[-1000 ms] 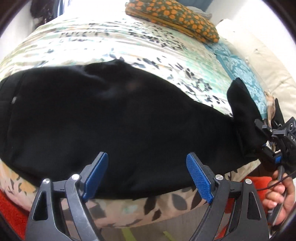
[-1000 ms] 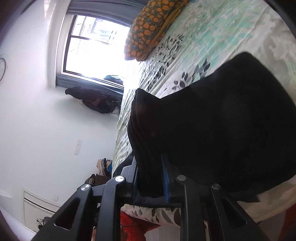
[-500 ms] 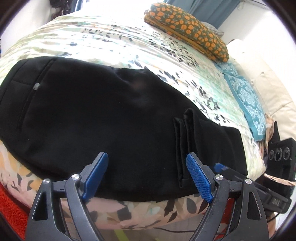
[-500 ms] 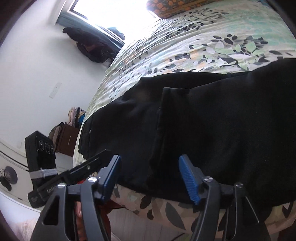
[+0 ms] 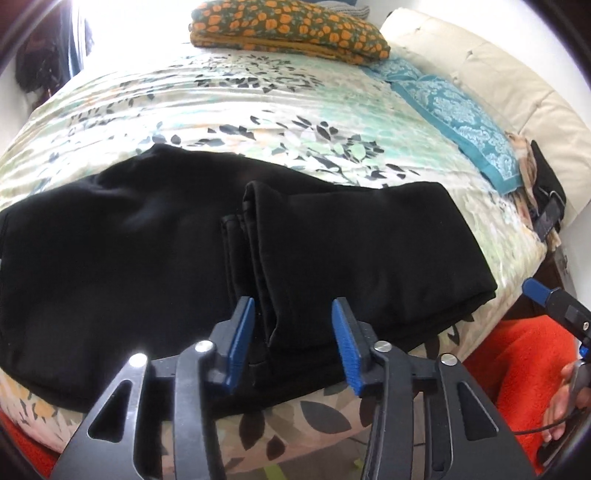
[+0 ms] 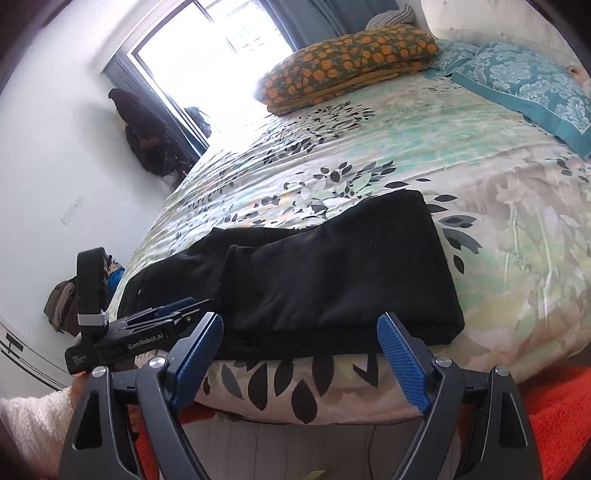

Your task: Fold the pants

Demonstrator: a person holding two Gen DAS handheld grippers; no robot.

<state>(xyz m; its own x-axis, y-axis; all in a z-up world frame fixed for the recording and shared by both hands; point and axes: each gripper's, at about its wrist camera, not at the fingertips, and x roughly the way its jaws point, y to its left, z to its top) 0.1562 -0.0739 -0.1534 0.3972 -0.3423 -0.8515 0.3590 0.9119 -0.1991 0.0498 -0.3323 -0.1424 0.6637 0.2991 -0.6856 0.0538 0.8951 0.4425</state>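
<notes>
Left wrist view: your left tool (image 5: 291,341) is closing around the pants' (image 5: 147,266) newly folded-over hem at the bed's (image 5: 295,110) near edge; your right tool (image 6: 301,363), opening, has released it.

You have one pair of black pants (image 5: 332,236) ahead of your left claw. Two pillows lie beyond it: one orange-spotted pillow (image 5: 291,27) and one teal pillow (image 5: 454,110).

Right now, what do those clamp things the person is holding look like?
Each hand-held gripper is black plastic with triangular cut-outs, silver screws and two ribbed blue pads: left, right. The left one's body reads "GenRobot.AI". A fluffy white sleeve shows beside it.
</notes>
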